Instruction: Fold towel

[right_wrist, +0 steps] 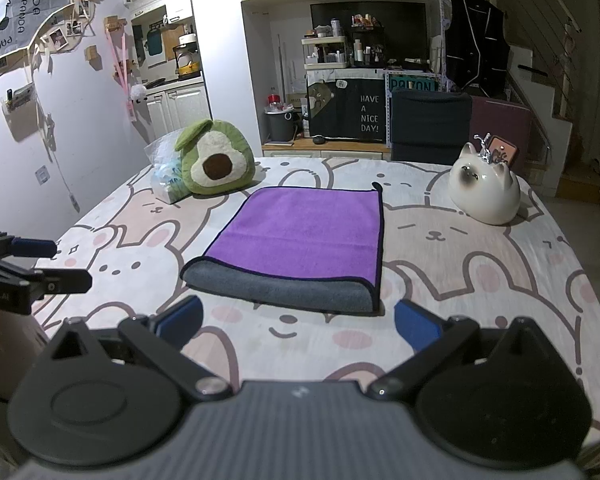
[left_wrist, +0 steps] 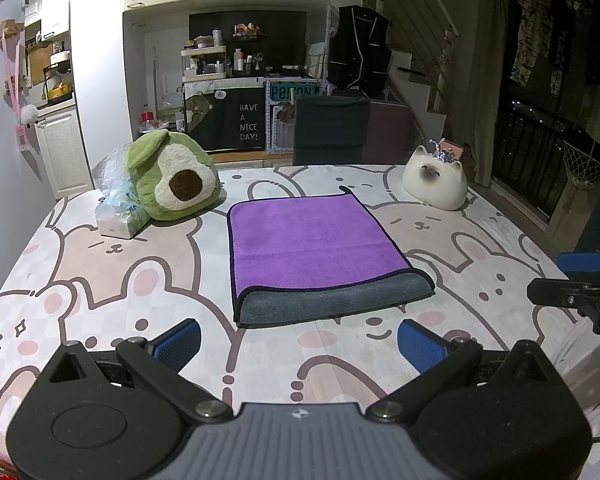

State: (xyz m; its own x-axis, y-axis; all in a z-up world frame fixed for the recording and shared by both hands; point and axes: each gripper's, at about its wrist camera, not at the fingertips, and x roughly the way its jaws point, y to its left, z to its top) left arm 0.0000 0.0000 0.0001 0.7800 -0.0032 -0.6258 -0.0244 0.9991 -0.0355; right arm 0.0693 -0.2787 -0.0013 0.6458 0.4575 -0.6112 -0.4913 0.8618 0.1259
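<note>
**Towel's folded once, both tools hanging back — how I'd do the next fold**

Nearest first: the left tool [left_wrist: 299, 342] has its blue pads spread wide, nothing between them, not touching anything, hovering over the bunny-print cloth on the bench [left_wrist: 100, 280] just short of the towel's near edge. The right tool [right_wrist: 298, 322] is the same deal: jaws wide apart, empty, parked just in front of the towel. Each one also shows at the side of the other's view, so they're flanking the towel's near end.

The towel [left_wrist: 312, 248] lies flat mid-bench, purple face up with a grey strip showing along the near edge, so it looks folded over once already, with the top layer stopping short of the bottom one. My read is another fold is due, or at least squaring it up.

If I were doing it: go for the two near corners at the same time, pinch both layers rather than only the purple one, lift just enough to clear the cloth, and carry them away toward the far edge evenly so it doesn't skew. Microfibre tends to drag on a tablecloth, so don't slide it.

Beyond the towel: avocado plush [left_wrist: 172, 176] to its far left with a tissue pack [left_wrist: 118, 216] beside that, cat figurine [left_wrist: 436, 180] to its far right. All well apart from the towel, so no obstacles.
</note>
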